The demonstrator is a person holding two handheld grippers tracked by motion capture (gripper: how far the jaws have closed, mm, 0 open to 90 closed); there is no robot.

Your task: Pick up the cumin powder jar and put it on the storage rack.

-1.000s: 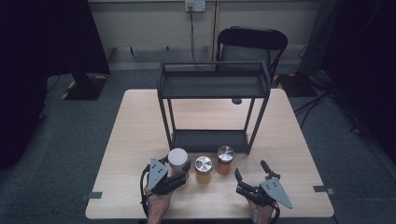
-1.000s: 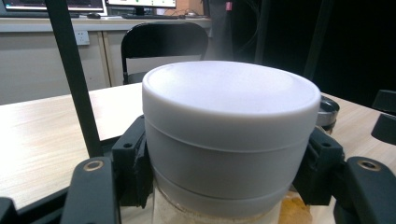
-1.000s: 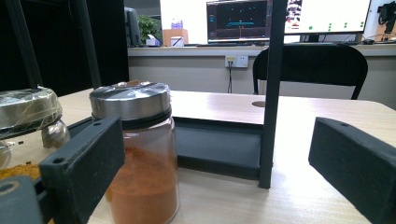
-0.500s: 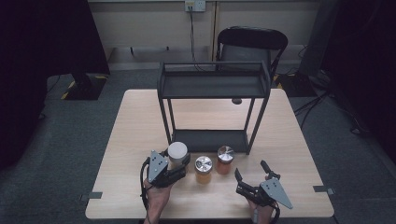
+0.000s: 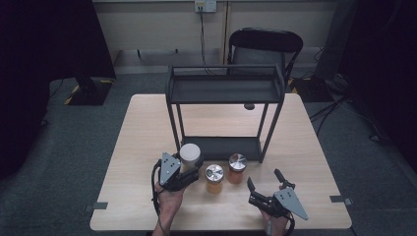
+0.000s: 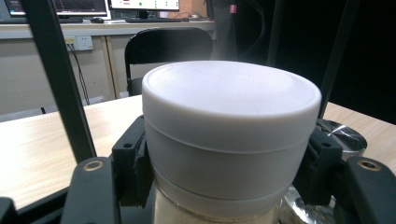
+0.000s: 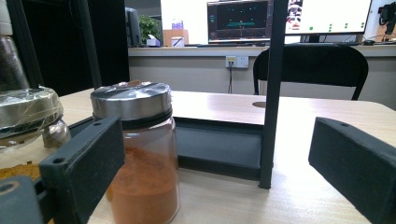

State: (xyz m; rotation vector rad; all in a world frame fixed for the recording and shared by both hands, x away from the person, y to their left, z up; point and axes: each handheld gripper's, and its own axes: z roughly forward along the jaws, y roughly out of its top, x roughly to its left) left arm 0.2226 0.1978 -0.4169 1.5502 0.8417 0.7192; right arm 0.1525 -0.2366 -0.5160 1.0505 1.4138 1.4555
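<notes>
White-lidded jar (image 6: 230,135) clamped in left hand-held gripper (image 5: 184,169); right hand-held gripper (image 5: 265,187) jaws apart.

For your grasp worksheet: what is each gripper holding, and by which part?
Left gripper clamps the white-lidded jar by its lid's sides. Right gripper is open, holding nothing.

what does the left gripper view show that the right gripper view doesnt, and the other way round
Left gripper view alone: the white jar lid up close, with the left gripper shut on the white-lidded jar just below that lid.

Right gripper view alone: the red spice jar with a silver lid beside the left jaw of the right gripper, which is open and holds nothing, and the rack's lower shelf.

Both: the wooden table, a black rack post, the black chair, a wall socket and monitors behind.
</notes>
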